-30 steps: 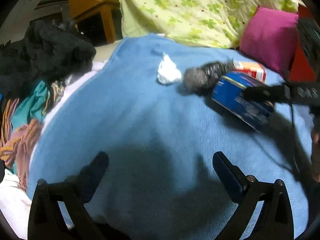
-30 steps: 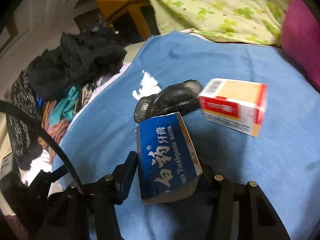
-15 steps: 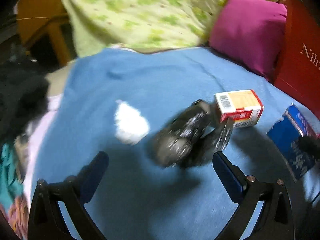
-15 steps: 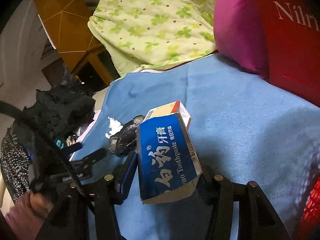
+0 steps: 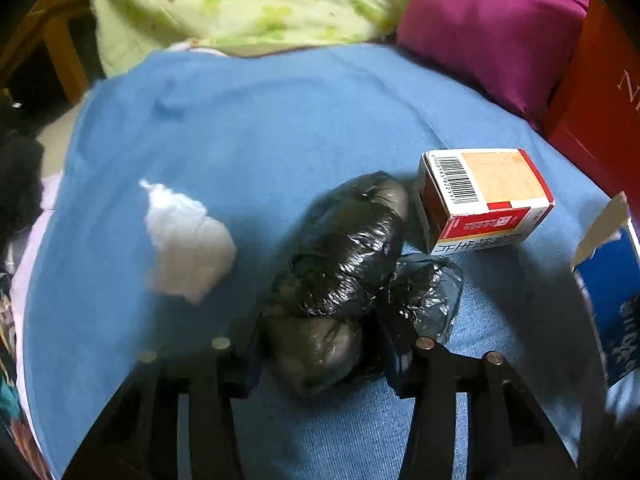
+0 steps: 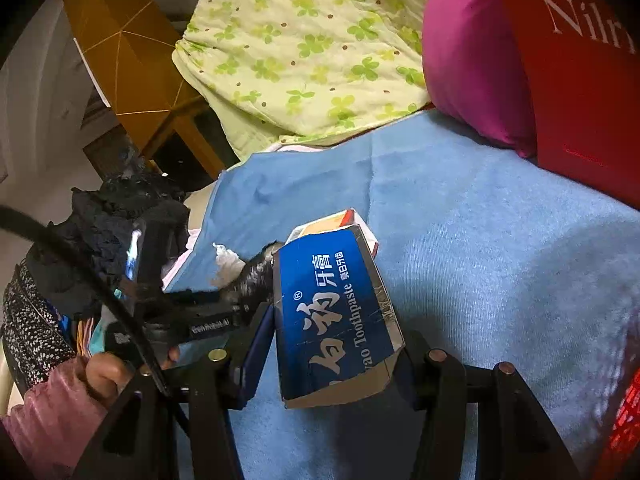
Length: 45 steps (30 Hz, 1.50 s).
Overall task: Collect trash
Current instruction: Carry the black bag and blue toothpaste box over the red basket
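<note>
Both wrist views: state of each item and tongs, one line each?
Left tongs: just closed, shut on the black bag.
Black bag: crumpled, lying on the blanket, gripped at its near end.
Right tongs: shut on the toothpaste box.
Toothpaste box: held off the blanket, end flap open.
Red box: closed, lying beside the bag.
Tissue: wadded, loose on the blanket.
Blanket: spread flat.

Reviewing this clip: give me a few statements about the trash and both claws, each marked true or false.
1. The right claw grips a blue toothpaste box. True.
2. The left claw has been closing around the black plastic bag. True.
3. The white tissue wad lies inside the red bag. False: it lies on the blue blanket.
4. The red-and-white box is held by a claw. False: it rests on the blanket.
</note>
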Tool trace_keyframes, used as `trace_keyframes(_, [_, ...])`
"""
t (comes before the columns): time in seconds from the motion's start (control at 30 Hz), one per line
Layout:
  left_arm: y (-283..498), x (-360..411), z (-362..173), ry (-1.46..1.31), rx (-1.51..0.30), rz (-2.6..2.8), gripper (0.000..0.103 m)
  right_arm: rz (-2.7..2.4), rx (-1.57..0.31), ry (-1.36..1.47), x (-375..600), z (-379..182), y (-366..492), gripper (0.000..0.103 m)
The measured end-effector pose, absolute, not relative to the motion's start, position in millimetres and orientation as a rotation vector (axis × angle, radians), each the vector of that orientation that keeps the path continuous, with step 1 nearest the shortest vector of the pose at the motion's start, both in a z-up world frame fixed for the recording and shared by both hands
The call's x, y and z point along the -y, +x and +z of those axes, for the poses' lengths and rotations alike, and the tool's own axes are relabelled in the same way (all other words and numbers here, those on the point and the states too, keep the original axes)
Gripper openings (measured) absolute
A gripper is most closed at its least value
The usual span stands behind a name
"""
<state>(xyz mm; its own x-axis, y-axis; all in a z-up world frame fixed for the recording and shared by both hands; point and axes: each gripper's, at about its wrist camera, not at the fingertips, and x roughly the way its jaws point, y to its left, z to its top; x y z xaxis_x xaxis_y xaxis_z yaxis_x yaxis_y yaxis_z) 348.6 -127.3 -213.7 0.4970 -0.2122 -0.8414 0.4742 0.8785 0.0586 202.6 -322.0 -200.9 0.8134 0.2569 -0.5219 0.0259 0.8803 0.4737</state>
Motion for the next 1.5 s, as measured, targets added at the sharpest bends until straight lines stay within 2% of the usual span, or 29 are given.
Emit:
trace_keyframes(0.13, [331, 117, -204, 0.256, -0.944, -0.381, 0.041, 0.136, -0.574, 0.475, 320, -195, 196, 0.057])
trace_keyframes(0.5, [225, 86, -125, 0.270, -0.743, -0.175, 0.041, 0.126, -0.489, 0.357, 293, -178, 170, 0.057])
trace_keyframes(0.77, [158, 73, -79, 0.262, -0.607, -0.124, 0.041, 0.153, -0.477, 0.368, 273, -174, 104, 0.057])
trace_keyframes(1.13, [94, 65, -29, 0.238, -0.479, -0.109, 0.041, 0.103, -0.371, 0.276, 262, -90, 34, 0.057])
trace_keyframes(1.5, [50, 62, 2, 0.226, -0.396, -0.105, 0.042, 0.095, -0.314, 0.285, 258, -49, -7, 0.057])
